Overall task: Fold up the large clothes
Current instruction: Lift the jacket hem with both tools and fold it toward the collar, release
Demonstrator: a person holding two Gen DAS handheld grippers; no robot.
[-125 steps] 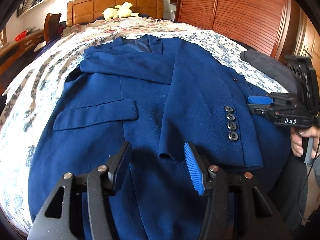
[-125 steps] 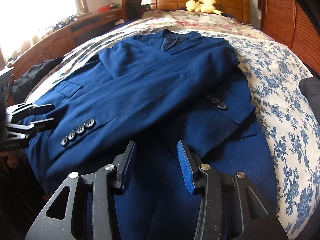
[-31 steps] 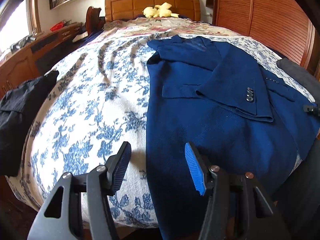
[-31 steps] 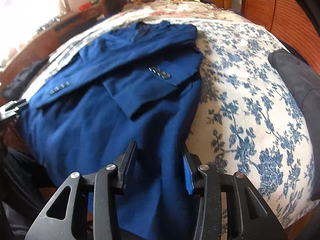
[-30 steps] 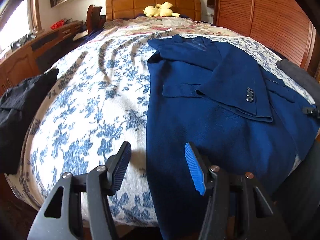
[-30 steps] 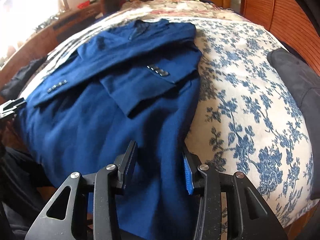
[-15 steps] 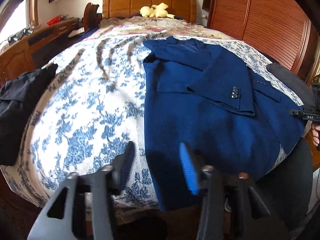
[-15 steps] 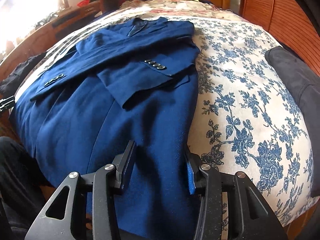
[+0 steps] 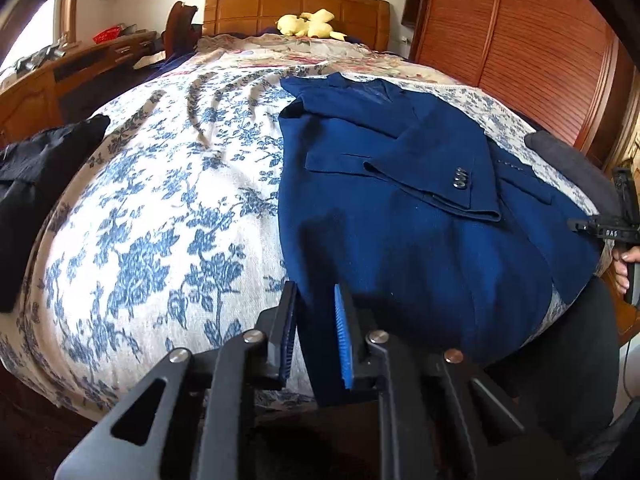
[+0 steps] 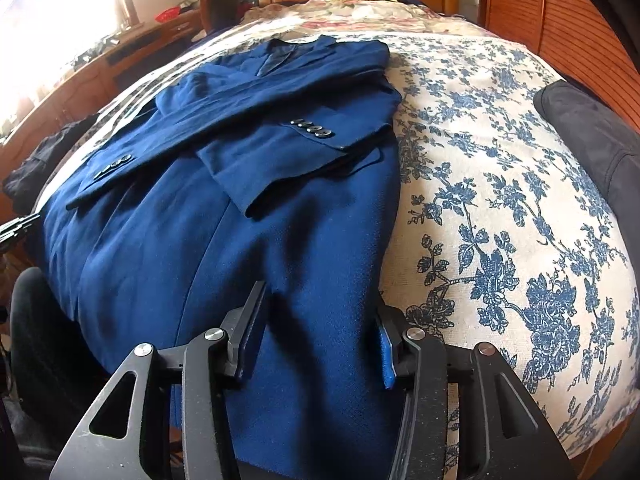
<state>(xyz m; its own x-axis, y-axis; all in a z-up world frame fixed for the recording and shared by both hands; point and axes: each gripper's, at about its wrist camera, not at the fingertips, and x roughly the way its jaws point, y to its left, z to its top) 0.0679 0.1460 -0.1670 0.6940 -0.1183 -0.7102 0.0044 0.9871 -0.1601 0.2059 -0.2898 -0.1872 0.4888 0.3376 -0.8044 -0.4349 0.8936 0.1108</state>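
Jacket [image 9: 404, 240], dark blue, lay face up on the bed [image 9: 160, 216], hem hanging over the foot edge, collar toward the headboard [image 9: 296, 6]. Left hand-held gripper [image 9: 316, 336] sat at the hem's left corner: jaws drawn in narrow with the cloth edge between them, apparently pinched, though actual pad contact was hard to confirm. Right hand-held gripper [image 10: 316, 332] sat at the hem's right corner, jaws spread wide, cloth lying loose between them and not clamped; its right finger was just at the jacket's side edge.

Past the grippers, the jacket body ran flat. Both sleeves were folded across the chest. One cuff with a row of dark buttons [image 10: 312, 130] lay over the right side; the other cuff [image 10: 114, 164] pointed toward the left edge. Collar [image 10: 288, 54] lay open beyond that.

Bedspread [image 10: 500, 184], white with blue flowers, showed on either side. A black garment [image 9: 36, 184] lay at the bed's left edge, a dark grey one [image 10: 592, 136] at the right edge, both apart from the jacket. Farther off, a yellow plush toy [image 9: 308, 26] rested against the headboard. A slatted wooden wardrobe [image 9: 532, 52] stood to the right.
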